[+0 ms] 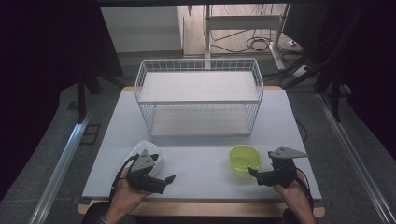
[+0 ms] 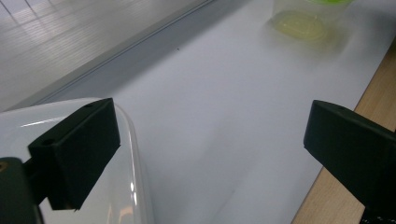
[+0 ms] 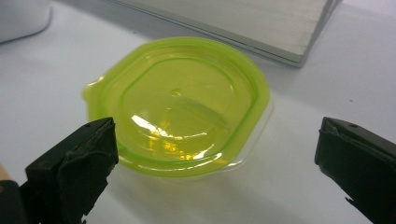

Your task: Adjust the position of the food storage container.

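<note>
A round container with a translucent yellow-green lid (image 1: 244, 158) stands on the white table (image 1: 201, 158), right of centre near the front. My right gripper (image 1: 254, 177) is just in front of it and to its right, pointing left. In the right gripper view the green container (image 3: 177, 102) lies ahead between the wide-open jaws of the right gripper (image 3: 217, 135), untouched. A white container (image 1: 150, 156) sits at the front left. My left gripper (image 1: 167, 183) is beside it, pointing right. In the left gripper view the left gripper (image 2: 210, 121) is open, one jaw over the white container (image 2: 135, 186).
A white wire basket (image 1: 199, 95) with a flat shelf stands across the back half of the table. Its base edge (image 3: 243, 23) lies just beyond the green container. The table's wooden front edge (image 2: 373, 88) runs close to the left gripper. Dark floor and rails flank the table.
</note>
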### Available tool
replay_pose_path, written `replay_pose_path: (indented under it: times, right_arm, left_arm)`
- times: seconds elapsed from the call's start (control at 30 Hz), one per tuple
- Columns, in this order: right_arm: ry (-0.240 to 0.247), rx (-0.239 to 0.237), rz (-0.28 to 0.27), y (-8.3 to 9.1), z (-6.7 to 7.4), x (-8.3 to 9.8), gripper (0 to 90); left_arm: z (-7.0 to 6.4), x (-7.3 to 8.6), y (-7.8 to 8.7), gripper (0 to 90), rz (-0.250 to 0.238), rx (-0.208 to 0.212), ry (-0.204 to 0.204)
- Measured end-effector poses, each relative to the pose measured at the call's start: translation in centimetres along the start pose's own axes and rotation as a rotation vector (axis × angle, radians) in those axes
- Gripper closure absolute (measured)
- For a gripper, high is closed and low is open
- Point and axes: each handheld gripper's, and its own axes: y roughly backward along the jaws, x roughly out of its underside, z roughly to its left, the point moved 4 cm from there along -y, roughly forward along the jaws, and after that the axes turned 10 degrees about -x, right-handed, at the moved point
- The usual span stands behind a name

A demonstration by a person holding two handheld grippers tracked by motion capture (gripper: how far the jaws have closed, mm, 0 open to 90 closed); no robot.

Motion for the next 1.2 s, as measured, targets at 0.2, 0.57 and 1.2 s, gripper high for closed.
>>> replay_pose_path:
  times: [0.2, 0.57, 1.2]
  right_arm:
    - [-0.017, 0.019, -0.011, -0.1, -0.2, 0.0, 0.0]
    - [-0.063, 0.026, 0.014, -0.1, -0.2, -0.1, 7.5]
    - [-0.003, -0.035, 0.055, -0.8, 1.6, -2.8, 56.6]
  left_arm:
    - [0.0, 0.2, 0.2, 7.9, -0.011, 0.004, -0.002]
    - [-0.1, 0.6, 0.3, 12.8, -0.024, 0.008, -0.019]
    - [0.0, 0.7, 0.3, 15.6, -0.019, -0.007, -0.019]
